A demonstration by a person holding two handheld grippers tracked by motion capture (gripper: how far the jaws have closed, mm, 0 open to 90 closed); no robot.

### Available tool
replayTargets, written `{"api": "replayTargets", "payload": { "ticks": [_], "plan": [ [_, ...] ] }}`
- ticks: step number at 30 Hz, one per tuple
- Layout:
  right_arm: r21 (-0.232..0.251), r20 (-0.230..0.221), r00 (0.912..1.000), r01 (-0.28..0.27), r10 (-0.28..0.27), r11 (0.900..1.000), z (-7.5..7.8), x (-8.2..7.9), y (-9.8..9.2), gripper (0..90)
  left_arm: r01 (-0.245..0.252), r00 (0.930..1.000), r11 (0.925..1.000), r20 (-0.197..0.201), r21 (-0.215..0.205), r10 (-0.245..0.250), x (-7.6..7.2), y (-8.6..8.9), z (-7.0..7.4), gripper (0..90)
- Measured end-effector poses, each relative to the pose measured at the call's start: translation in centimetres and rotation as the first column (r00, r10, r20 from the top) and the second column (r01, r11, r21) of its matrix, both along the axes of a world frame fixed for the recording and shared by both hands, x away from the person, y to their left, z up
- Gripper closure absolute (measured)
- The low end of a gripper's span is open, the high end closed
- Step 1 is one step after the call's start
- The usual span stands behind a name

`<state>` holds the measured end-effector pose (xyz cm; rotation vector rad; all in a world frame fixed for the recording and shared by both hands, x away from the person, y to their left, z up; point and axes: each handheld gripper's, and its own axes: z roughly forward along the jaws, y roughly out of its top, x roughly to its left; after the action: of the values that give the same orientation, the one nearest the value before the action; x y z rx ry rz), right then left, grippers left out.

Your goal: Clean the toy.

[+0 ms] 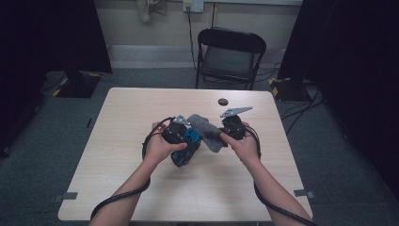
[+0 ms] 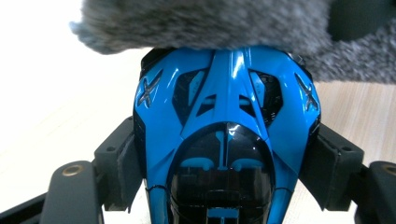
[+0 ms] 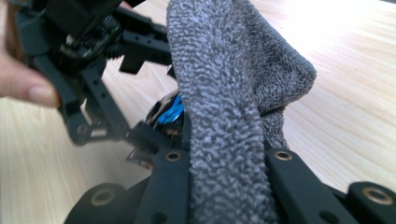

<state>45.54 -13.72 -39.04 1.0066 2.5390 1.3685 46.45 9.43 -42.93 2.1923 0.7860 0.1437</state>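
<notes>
Over the counter [image 1: 141, 188], the left claw [image 2: 224, 154] clamps a blue toy car [image 2: 226, 121] while the right claw [image 3: 226, 186] pinches a grey cloth [image 3: 224, 93] against it.

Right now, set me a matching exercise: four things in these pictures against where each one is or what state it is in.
Things:
1. blue toy car
2. grey cloth
3. folding chair
4. small dark disc

Places or states:
A. on the floor beyond the table
B. clamped in the left gripper
C. lying alone on the tabletop
D. pinched in the right gripper

Pairs: 1-B, 2-D, 3-A, 4-C
</notes>
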Motion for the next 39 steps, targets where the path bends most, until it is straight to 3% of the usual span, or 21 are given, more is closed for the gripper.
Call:
{"api": "replayTargets", "payload": {
  "ticks": [7, 15, 20, 22, 28, 39],
  "plan": [
    [-0.017, -0.026, 0.9992, -0.030, 0.029, 0.999, -0.3, -0.7, -0.8, 77.8, -0.031, 0.9995, 0.9994, 0.001, -0.012, 0.031, 0.4, 0.7, 0.0, 24.7],
    [0.041, -0.007, 0.9957, 0.093, -0.093, 0.995, 0.1, 0.3, -3.3, 77.7, 0.024, 0.9996, 0.9993, 0.014, -0.029, -0.024, -0.8, 0.1, 1.0, 24.7],
    [0.058, -0.006, 0.9934, 0.115, -0.114, 0.992, 1.1, 1.4, -3.2, 77.7, 0.067, 0.9975, 0.9973, 0.027, -0.032, -0.066, -1.4, -1.1, 1.8, 24.7],
    [0.050, -0.004, 0.9950, 0.100, -0.100, 0.994, 1.4, 1.7, -2.7, 77.7, 0.082, 0.9964, 0.9960, 0.027, -0.036, -0.081, -1.5, -1.5, 2.1, 24.7],
    [0.035, -0.030, 0.9993, 0.022, -0.021, 0.999, 1.2, 1.5, -1.0, 77.7, 0.066, 0.9975, 0.9975, 0.026, -0.023, -0.066, -1.0, -1.4, 2.0, 24.7],
    [0.020, -0.053, 0.9980, -0.033, 0.034, 0.999, 0.4, 0.7, -1.1, 77.7, 0.000, 0.9999, 0.9996, 0.017, -0.027, 0.000, 0.0, 0.2, 1.3, 24.7]
  ]
}}
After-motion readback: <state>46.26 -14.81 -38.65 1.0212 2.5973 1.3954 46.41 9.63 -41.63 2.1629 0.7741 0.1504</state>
